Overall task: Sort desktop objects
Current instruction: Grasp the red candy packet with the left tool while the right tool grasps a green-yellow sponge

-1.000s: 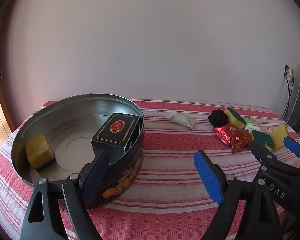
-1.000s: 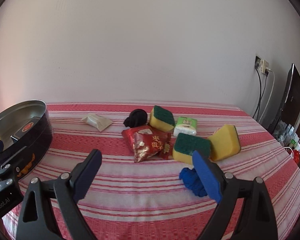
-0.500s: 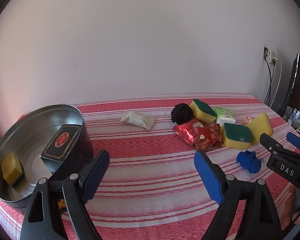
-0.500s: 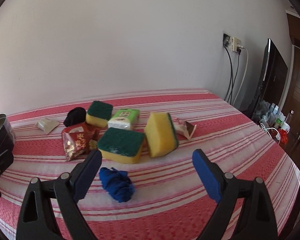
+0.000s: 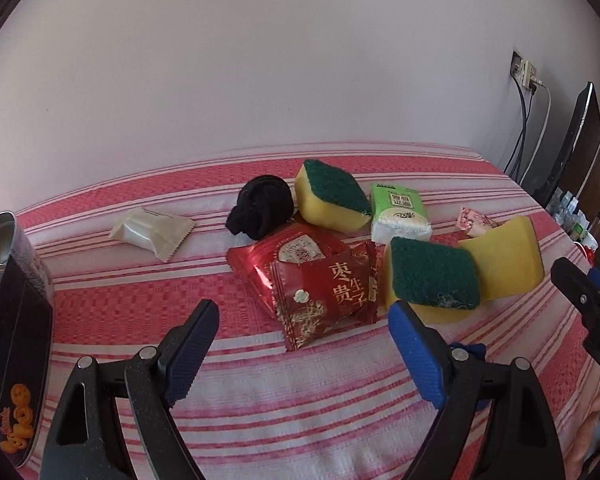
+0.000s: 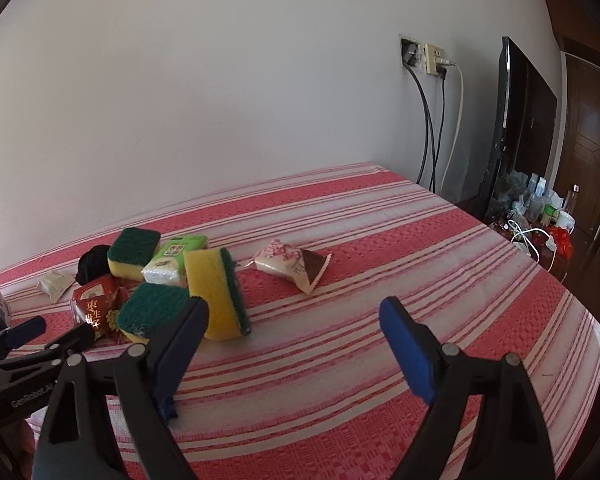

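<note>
With both the left gripper [image 5: 302, 344] and right gripper [image 6: 294, 346] wide open and empty, the clutter mid-frame, overlapping red snack packets [image 5: 316, 280] against sponges [image 5: 432, 280], risks a double grab.

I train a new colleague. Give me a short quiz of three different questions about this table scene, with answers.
1. True or false: the left gripper holds the red foil snack packet.
2. How many yellow sponges with a green scouring side lie on the striped red tablecloth?
3. What lies between the black cloth ball and the green tissue pack: A) white wrapped packet, B) a sponge, C) the round metal tin?

Key: 1 false, its jaws are open and empty. 2 three. 3 B.
</note>
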`<state>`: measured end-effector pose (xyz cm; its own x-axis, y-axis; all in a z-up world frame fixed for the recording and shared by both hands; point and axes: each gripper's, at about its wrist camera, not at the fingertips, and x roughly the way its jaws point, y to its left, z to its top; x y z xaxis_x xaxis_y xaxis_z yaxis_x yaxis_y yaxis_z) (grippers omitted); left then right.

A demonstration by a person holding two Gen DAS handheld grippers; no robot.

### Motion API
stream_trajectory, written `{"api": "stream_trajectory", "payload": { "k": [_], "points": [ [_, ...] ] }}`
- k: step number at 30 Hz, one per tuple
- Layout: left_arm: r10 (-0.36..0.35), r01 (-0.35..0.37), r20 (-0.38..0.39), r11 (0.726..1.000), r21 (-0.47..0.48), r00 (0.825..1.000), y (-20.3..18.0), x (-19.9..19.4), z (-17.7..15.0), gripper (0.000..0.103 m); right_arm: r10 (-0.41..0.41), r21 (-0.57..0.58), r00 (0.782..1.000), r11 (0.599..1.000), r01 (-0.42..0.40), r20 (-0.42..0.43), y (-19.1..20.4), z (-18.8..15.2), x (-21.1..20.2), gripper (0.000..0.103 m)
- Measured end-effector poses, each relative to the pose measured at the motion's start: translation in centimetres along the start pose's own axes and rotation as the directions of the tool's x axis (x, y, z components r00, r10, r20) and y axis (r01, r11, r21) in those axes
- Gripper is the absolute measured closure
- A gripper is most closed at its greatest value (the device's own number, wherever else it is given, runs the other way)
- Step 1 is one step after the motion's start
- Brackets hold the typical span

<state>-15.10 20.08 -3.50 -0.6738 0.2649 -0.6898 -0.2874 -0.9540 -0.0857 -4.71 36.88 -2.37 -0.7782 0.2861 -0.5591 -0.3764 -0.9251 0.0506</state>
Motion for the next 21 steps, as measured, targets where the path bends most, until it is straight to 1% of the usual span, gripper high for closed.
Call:
{"api": "stream_trajectory", "payload": {
  "k": [3,5,6,7,8,9,11,13,14,15,18,19,21],
  "points": [
    [-0.015,0.014,-0.029,0.999,-0.038,0.999,-0.2,1.4,0.8,0.015,0.015,0.018,1.000,1.000,-0.015,-0.017,-0.5,-0.2,0.5,0.015],
    [-0.005,0.002,-0.047,0.998,-0.057,0.999,-0.3,2.3,1.2,0.017,0.036,0.038,0.999,0.999,-0.035,-0.031,-1.1,-0.3,0.7,0.015],
    [-0.004,0.000,-0.060,0.998,-0.067,0.998,-0.2,2.7,1.3,0.025,0.045,0.053,0.998,0.998,-0.043,-0.035,-1.4,-0.3,0.8,0.015],
    [-0.015,0.008,-0.090,0.997,-0.074,0.996,-0.1,3.3,1.3,0.033,0.051,0.067,0.998,0.997,-0.048,-0.040,-1.6,-0.3,0.9,0.015],
    [-0.010,0.003,-0.094,0.997,-0.073,0.996,-0.2,3.5,1.4,0.041,0.060,0.080,0.997,0.995,-0.056,-0.045,-1.9,-0.3,1.1,0.015],
    [-0.029,0.023,-0.090,0.997,-0.071,0.995,-0.3,3.5,1.4,0.055,0.070,0.092,0.996,0.994,-0.065,-0.051,-2.1,-0.3,1.2,0.015],
    [-0.027,0.022,-0.097,0.998,-0.050,0.995,-0.7,3.5,1.3,0.055,0.085,0.106,0.994,0.991,-0.078,-0.065,-2.3,-0.3,1.5,0.015],
    [-0.030,0.025,-0.096,0.998,-0.053,0.995,-0.7,3.4,1.2,0.055,0.093,0.114,0.993,0.990,-0.084,-0.072,-2.4,-0.4,1.6,0.015],
    [-0.039,0.033,-0.094,0.998,-0.061,0.995,-0.5,3.3,1.2,0.055,0.097,0.118,0.993,0.989,-0.088,-0.072,-2.5,-0.4,1.6,0.015],
    [-0.049,0.043,-0.091,0.997,-0.071,0.995,-0.3,3.2,1.1,0.058,0.100,0.122,0.992,0.988,-0.091,-0.073,-2.5,-0.4,1.6,0.015],
    [-0.092,0.084,-0.073,0.990,-0.114,0.993,0.7,2.6,0.7,0.060,0.099,0.118,0.992,0.989,-0.090,-0.073,-2.4,-0.5,1.4,0.021],
    [-0.088,0.081,-0.060,0.990,-0.120,0.994,0.9,2.0,0.5,0.060,0.104,0.107,0.992,0.990,-0.095,-0.078,-2.2,-0.5,1.4,0.021],
    [-0.062,0.059,-0.024,0.994,-0.095,0.998,1.1,0.6,0.2,0.060,0.129,0.089,0.988,0.989,-0.121,-0.085,-1.7,-0.2,1.3,0.021]
  ]
}}
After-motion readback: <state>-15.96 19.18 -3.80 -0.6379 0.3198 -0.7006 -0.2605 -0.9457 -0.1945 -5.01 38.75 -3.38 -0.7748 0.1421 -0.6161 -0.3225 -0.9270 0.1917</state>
